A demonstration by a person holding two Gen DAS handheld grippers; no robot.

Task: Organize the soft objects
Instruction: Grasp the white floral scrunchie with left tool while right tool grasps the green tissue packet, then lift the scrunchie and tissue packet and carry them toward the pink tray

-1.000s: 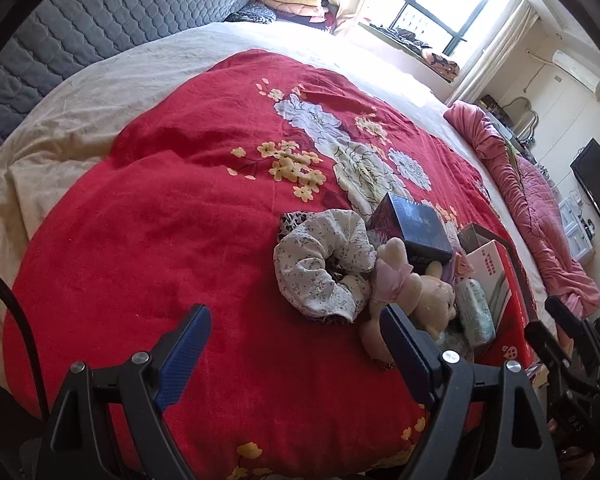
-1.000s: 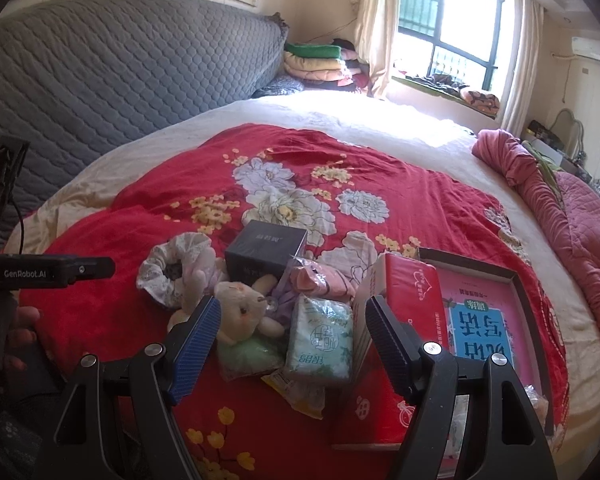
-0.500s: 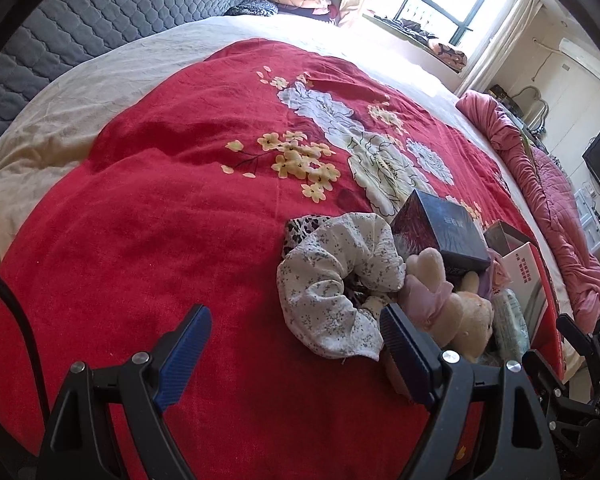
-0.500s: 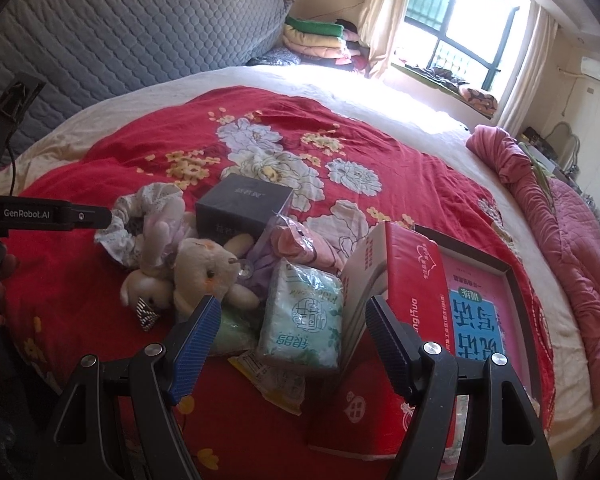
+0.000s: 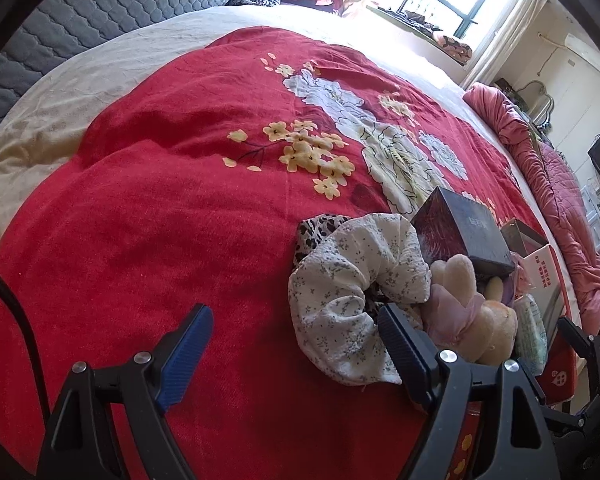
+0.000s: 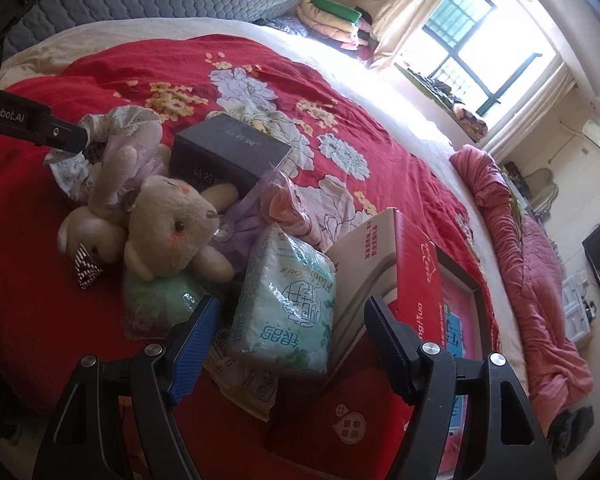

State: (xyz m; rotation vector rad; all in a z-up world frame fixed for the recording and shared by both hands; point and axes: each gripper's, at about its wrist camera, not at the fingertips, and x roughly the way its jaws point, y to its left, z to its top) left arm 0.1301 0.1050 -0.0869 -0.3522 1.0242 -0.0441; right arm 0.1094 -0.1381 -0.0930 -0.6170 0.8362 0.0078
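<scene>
A white floral scrunchie [image 5: 352,292] lies on the red bedspread [image 5: 160,240] with a beige plush bunny [image 5: 472,312] beside it. My left gripper [image 5: 296,344] is open, its right finger at the scrunchie's near edge. In the right wrist view the bunny [image 6: 168,224], a green tissue pack [image 6: 288,300] and a pale green pouch [image 6: 156,304] lie in a pile. My right gripper [image 6: 288,336] is open, its fingers on either side of the tissue pack's near end. The scrunchie [image 6: 100,144] shows behind the bunny.
A dark box [image 6: 228,156] stands behind the bunny. A red box with an open lid [image 6: 404,300] lies at the right by the bed edge. A pink quilt [image 6: 528,248] lies along the far right. A grey padded headboard [image 5: 80,16] stands behind the bed.
Both grippers have moved forward and lower toward the pile. The left one now reaches the scrunchie. The right one now brackets the tissue pack. Both jaws stay open.
</scene>
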